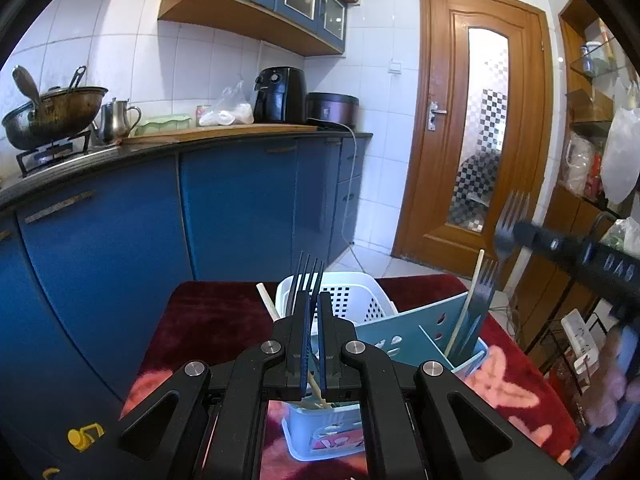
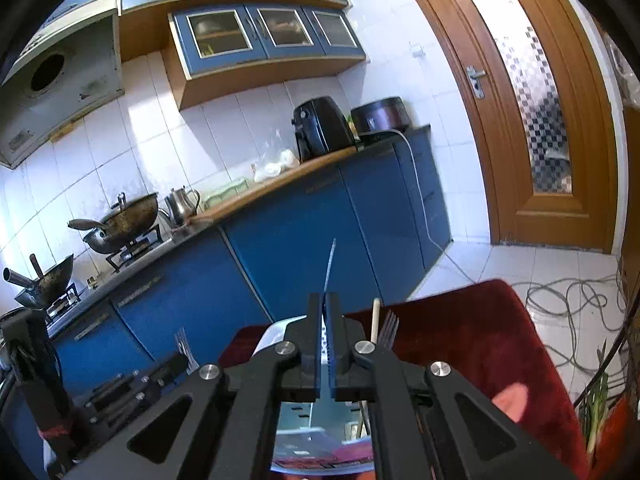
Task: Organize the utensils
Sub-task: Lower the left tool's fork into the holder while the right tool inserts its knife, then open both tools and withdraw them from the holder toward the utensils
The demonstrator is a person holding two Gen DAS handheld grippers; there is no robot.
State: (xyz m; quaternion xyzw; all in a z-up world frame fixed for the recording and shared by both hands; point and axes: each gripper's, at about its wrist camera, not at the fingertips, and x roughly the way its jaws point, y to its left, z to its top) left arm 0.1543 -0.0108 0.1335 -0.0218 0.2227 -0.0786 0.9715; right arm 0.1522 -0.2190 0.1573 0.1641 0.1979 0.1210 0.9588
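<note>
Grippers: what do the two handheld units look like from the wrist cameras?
Both the left gripper and right gripper are matte black linkages with round silver pivot pins and blue-lined jaws. Seen from the left camera, the right one's body bears pale lettering.

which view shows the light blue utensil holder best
The left wrist view. There the light blue utensil holder sits on the red cloth with its divider, cut-outs, a fork and a chopstick visible. The right wrist view hides it almost entirely behind the right hand-held gripper.

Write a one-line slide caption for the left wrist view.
Left tool shut on a fork above the caddy; right tool brings another fork.
</note>
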